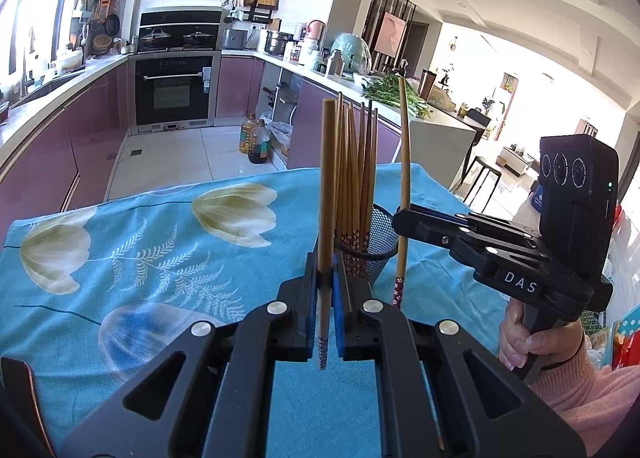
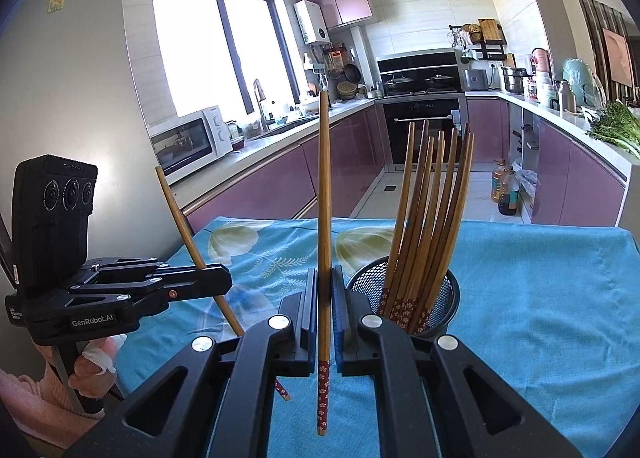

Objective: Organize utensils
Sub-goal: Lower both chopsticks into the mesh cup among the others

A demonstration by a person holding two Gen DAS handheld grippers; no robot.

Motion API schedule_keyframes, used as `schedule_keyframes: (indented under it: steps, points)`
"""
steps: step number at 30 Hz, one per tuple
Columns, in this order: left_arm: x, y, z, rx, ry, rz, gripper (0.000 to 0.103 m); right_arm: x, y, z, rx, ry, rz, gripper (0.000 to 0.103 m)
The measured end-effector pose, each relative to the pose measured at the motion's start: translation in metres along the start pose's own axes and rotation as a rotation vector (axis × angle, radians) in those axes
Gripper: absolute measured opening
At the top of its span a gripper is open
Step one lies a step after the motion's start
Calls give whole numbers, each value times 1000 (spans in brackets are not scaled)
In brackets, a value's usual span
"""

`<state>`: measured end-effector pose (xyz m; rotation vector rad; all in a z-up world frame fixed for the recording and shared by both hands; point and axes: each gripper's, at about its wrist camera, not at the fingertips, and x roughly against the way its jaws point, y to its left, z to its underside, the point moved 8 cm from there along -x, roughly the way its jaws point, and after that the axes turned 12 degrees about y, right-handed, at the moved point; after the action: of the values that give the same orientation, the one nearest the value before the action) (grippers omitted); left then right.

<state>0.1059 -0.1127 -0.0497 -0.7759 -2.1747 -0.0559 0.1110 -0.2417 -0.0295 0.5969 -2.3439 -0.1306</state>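
I keep each tool, left tool [image 1: 327, 282] and right tool [image 2: 325, 298], clamped on one upright chopstick [image 1: 326, 193], ready for the mesh cup [image 2: 440, 290].

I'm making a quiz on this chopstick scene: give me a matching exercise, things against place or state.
Things:
1. left gripper
2. right gripper
3. mesh cup
4. cooking oil bottles

States:
A. stands on the blue cloth, full of chopsticks
B. on the kitchen floor
C. shut on a tilted chopstick
D. shut on an upright chopstick

Pairs: 1-C, 2-D, 3-A, 4-B
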Motion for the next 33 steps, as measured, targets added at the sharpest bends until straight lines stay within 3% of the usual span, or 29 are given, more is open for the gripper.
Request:
schedule_keyframes:
  steps: [33]
  points:
    - [12,-15,-20,-58,-29,-5,7,11,-10,-17,-7,-49,8,6]
